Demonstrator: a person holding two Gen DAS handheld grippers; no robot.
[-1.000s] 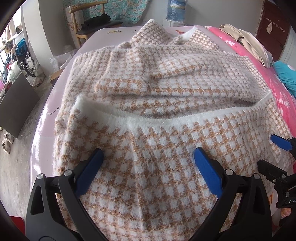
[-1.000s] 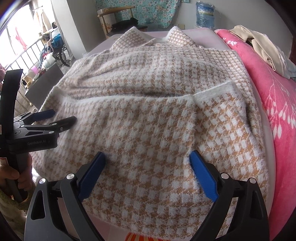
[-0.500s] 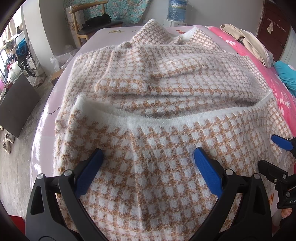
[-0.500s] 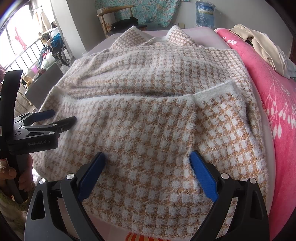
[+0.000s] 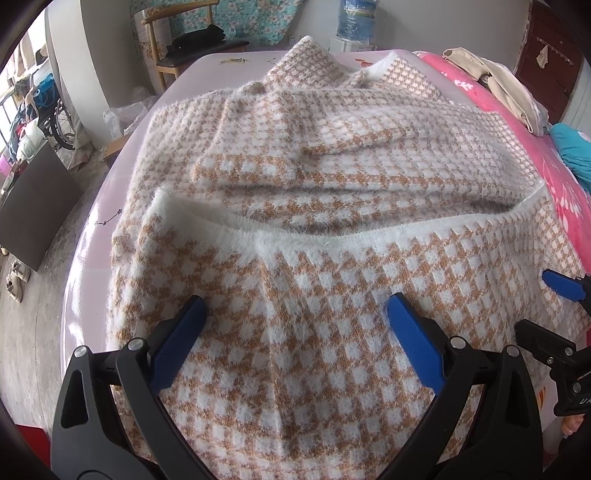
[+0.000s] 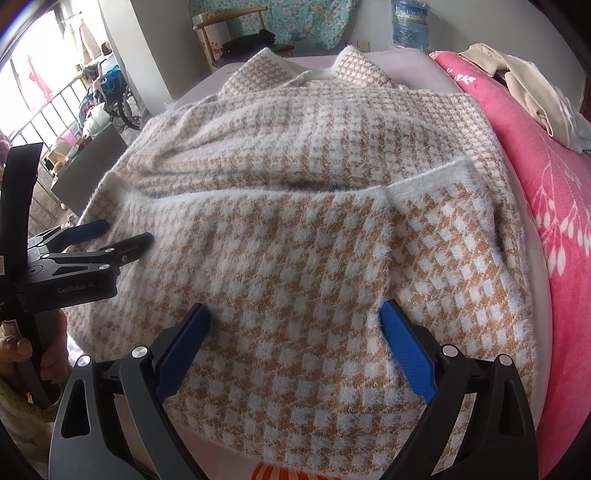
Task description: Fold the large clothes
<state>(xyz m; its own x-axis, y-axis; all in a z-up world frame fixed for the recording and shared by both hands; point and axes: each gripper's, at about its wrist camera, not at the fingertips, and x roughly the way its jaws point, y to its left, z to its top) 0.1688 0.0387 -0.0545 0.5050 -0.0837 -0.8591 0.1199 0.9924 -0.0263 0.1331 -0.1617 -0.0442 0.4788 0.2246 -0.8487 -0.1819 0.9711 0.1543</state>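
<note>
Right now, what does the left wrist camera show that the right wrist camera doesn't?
Only the left wrist view shows the teal cloth at the bed's far right and the dark wooden door. Only the right wrist view shows the hand holding the left tongs and the window railing. Both share the checked sweater, pink blanket, water jug, chair and both tongs open.
</note>
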